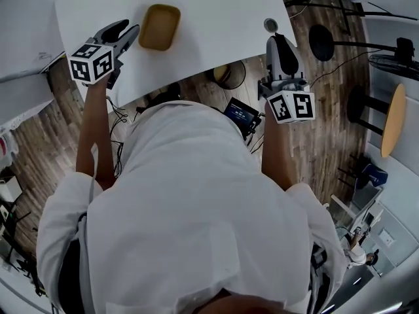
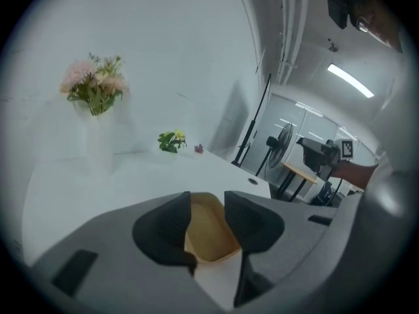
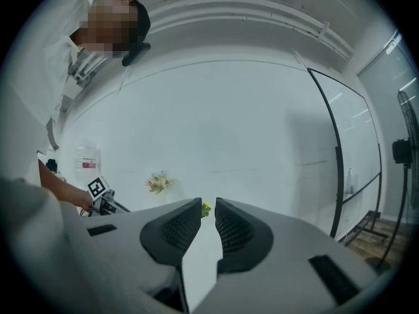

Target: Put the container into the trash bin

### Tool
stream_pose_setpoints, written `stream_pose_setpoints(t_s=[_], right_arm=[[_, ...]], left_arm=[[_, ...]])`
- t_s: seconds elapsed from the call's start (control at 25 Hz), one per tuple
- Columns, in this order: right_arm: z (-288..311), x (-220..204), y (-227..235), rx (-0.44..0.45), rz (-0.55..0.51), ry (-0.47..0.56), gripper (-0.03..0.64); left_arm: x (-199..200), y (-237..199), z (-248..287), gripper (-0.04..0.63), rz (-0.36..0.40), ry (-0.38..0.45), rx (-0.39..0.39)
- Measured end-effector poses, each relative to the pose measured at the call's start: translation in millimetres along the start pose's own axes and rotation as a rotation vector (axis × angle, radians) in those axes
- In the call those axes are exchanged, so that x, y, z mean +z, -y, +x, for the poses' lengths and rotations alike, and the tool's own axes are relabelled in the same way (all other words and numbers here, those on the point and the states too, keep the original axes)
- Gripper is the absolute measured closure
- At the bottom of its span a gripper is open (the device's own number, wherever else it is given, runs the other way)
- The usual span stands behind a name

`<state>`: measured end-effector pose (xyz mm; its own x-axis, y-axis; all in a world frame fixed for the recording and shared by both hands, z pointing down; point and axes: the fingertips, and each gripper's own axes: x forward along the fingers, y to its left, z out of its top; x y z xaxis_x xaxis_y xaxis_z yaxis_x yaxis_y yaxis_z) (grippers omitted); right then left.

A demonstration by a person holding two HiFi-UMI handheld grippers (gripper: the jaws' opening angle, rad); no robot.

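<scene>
While the left gripper [image 1: 124, 34] is hanging just left of the container [image 1: 159, 27], I am reading its jaws as spread, with nothing pinched. In the left gripper view the tan tray is showing through the gap, beyond the pads and not pressed by them. The container is sitting open side up on the white table [image 1: 216, 18], toward its far left part. The right gripper [image 1: 279, 42] is hovering by the table's right edge, well apart from the container. Its jaws are standing narrowly apart with nothing between them.

What I am worrying about first is the approach. The container is looking light and shallow and the table top slick. If one pad is arriving ahead of the other, I am expecting the tray to be skating off to the right rather than settling into the gap. Closing on the thin rim alone is also risking a tilt or a slip in mid-carry, and I am judging that it would be ending in a drop onto the wooden floor [image 1: 321, 129].

I am also not managing to pick out the trash bin for certain. A round dark-rimmed vessel [image 1: 229, 75] is standing on the floor just beyond the table's near edge. If I am misjudging it, the release is going astray.
</scene>
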<state>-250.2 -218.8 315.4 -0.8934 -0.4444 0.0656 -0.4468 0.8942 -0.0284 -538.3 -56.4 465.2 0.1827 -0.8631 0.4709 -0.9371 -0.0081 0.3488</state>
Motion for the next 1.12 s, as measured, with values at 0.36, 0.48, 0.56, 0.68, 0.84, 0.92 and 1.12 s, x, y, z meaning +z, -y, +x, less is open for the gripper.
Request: stream_pose_setpoints(t_s=[0.36, 0.48, 0.56, 0.68, 0.84, 0.92, 1.12], right_arm=[[-2.9, -8.3, 23.2, -0.083, -0.004, -0.047, 0.534], [-2.2, -8.2, 27.3, -0.104, -0.008, -0.053, 0.534], [-4.8, -6.4, 29.5, -0.118, -0.012, -0.057, 0.534], [-11.7, -7.2, 32.1, -0.141, -0.009, -0.061, 0.534], [-18.3, -9.9, 36.3, -0.157, 0.004, -0.056, 0.534], [-21.5, -10.0, 36.6, -0.160, 0.005, -0.051, 0.534], [-31.9, -6.4, 39.7, -0.167, 0.009, -0.026, 0.534]], left_arm=[[-53.4, -31.7, 54.8, 0.456, -0.070, -0.288, 0.010], [-69.0, -40.8, 69.4, 0.459, -0.119, -0.344, -0.005], [-73.7, -39.8, 74.1, 0.462, -0.169, -0.362, -0.021], [-77.4, -39.3, 75.7, 0.500, -0.217, -0.359, -0.029], [-73.3, -37.2, 79.3, 0.568, -0.229, -0.344, -0.030], [-73.1, -36.1, 79.2, 0.571, -0.228, -0.346, -0.018], [-64.5, -29.2, 72.9, 0.574, -0.237, -0.307, -0.001]])
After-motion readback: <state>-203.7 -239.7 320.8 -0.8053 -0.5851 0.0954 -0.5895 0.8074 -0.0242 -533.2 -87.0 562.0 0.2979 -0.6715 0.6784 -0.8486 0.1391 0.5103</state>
